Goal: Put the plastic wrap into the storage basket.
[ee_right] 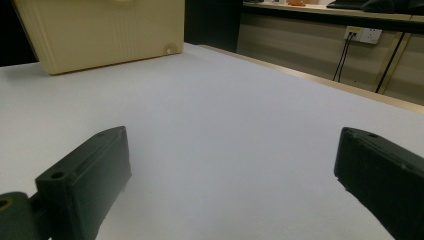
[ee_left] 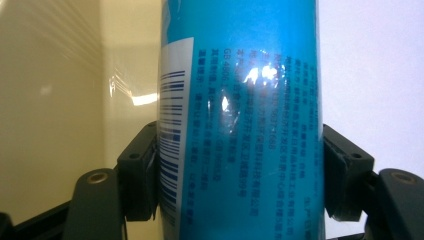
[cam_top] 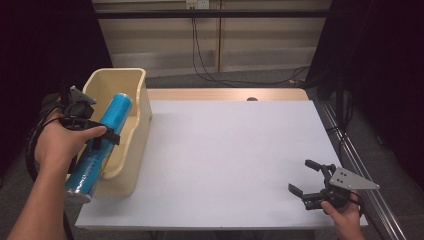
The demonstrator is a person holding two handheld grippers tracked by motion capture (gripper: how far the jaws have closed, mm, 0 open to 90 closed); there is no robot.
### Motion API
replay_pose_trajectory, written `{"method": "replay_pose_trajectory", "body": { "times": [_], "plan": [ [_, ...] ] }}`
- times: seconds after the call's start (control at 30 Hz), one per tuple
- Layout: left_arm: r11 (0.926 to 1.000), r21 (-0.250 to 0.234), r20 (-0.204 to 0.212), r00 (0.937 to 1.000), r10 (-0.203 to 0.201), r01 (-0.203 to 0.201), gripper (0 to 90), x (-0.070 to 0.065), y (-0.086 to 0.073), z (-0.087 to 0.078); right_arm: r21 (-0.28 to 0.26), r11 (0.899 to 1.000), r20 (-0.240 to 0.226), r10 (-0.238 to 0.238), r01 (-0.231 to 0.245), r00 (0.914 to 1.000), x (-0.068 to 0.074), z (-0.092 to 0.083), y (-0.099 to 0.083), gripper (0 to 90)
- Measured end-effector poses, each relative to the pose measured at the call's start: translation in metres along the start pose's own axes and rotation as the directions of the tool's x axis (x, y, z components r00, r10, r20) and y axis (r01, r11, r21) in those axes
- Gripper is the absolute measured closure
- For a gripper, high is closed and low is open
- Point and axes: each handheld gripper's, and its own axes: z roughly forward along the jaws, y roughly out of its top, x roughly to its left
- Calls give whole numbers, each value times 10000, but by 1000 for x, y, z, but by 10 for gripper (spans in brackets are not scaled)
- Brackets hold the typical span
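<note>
The can (cam_top: 102,142), a tall blue cylinder, sits clamped in our left gripper (cam_top: 97,135) at the desk's left edge. It is tilted, its top leaning away from us over the cream bin (cam_top: 141,107) and its silver base hanging nearer us, just past the desk's left edge. In the left gripper view we see the can (ee_left: 240,120) between the two black jaws, their pads pressed against its sides; a white barcode panel and small print run down its label. Our left hand (cam_top: 57,142) wraps the gripper's body. The bin stands at the desk's far left corner, on the white sheet (cam_top: 230,160) that covers most of the desk. Our right gripper (cam_top: 306,175) rests near the desk's near right corner, well apart from the can, held by our right hand (cam_top: 345,215). Its jaws stand wide with nothing between them; in the right gripper view we see bare white sheet (ee_right: 215,140) between them and the bin (ee_right: 105,35) far off.
</note>
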Motion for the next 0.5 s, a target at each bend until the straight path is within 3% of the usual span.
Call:
{"method": "replay_pose_trajectory", "body": {
  "times": [0.5],
  "plan": [
    [9997, 248, -43, 10000, -52, 53, 315, 3, 0, 5, -15, 10000, -15, -11, 11, 10000, 0, 0, 0, 11]
  ]
}}
